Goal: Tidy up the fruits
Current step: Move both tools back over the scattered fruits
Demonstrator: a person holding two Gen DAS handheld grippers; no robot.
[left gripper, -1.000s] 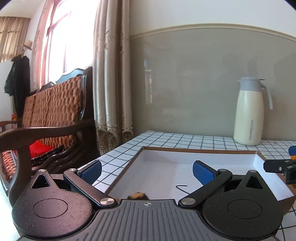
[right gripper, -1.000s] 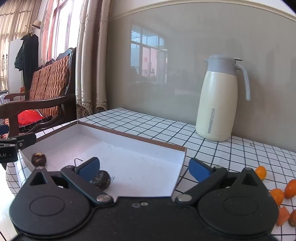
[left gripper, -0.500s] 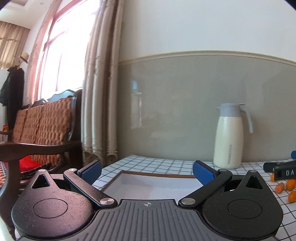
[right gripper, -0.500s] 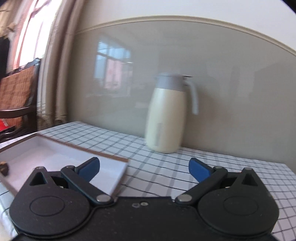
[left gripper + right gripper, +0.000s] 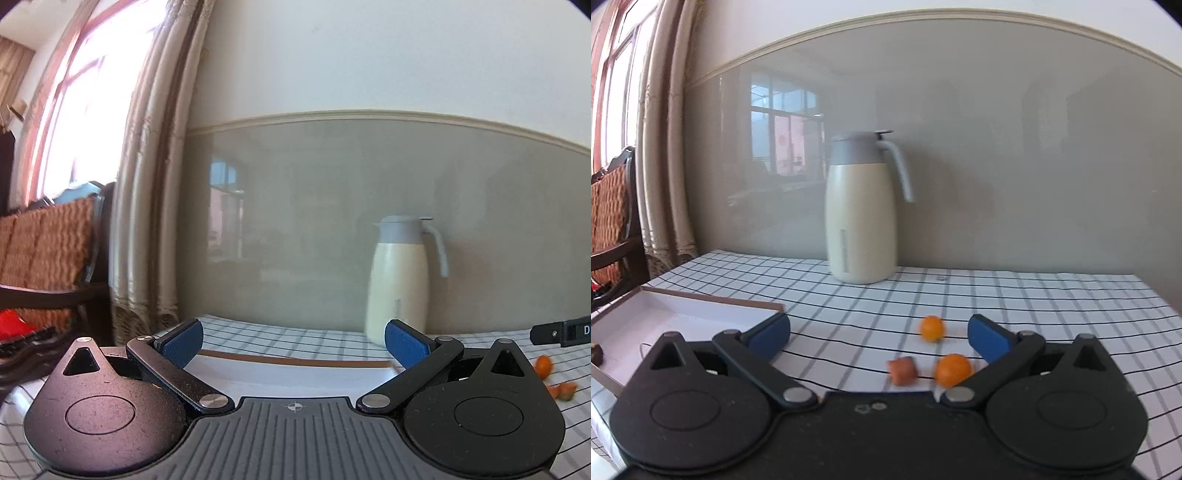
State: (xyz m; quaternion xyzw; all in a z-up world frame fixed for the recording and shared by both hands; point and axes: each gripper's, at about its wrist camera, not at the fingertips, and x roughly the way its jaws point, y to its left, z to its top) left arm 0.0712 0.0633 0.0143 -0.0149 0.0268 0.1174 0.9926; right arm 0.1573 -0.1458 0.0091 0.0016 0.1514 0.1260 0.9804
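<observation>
Three small fruits lie loose on the checked tablecloth [image 5: 1052, 295], all in front of the cream jug [image 5: 862, 218] and a little to its right: a round orange fruit [image 5: 932, 328] nearest the jug, a larger orange fruit [image 5: 953, 369] further out from it, and a reddish-brown piece [image 5: 903, 370] just beside that one. The right gripper [image 5: 879, 334] hangs above them with its blue pads spread wide and nothing between them; the larger orange fruit sits close to the inside of the right pad. The step in hand looks like a pick of one of these fruits for the shallow white tray [image 5: 683, 314], which lies well to the left of the jug and holds a dark fruit [image 5: 595, 352] at its near edge. To do it well, centre the jaws on a single fruit so the neighbour is not nudged, come down straight, and close gently, since round fruit will likely roll off a glancing pad. The left gripper [image 5: 293, 341] is also spread and empty, hovering over the tray's near side, left of the jug.
</observation>
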